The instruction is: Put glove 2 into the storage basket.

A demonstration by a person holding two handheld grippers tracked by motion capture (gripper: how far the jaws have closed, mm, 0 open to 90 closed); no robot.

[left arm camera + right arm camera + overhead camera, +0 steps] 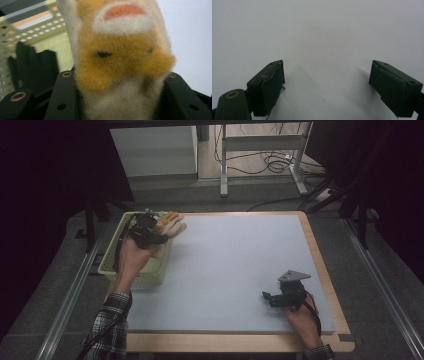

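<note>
A fuzzy cream and orange glove with a stitched face hangs above the right rim of the pale green basket. My left gripper is shut on it. In the left gripper view the glove is pinched between the two black jaws, with its orange face toward the camera. A black glove lies inside the basket behind it. My right gripper rests low over the light blue mat at the front right. Its fingers stand wide apart with nothing between them.
The mat lies on a wooden table whose edge shows around it. Metal rails run along both sides of the table. Table legs and cables stand on the floor behind.
</note>
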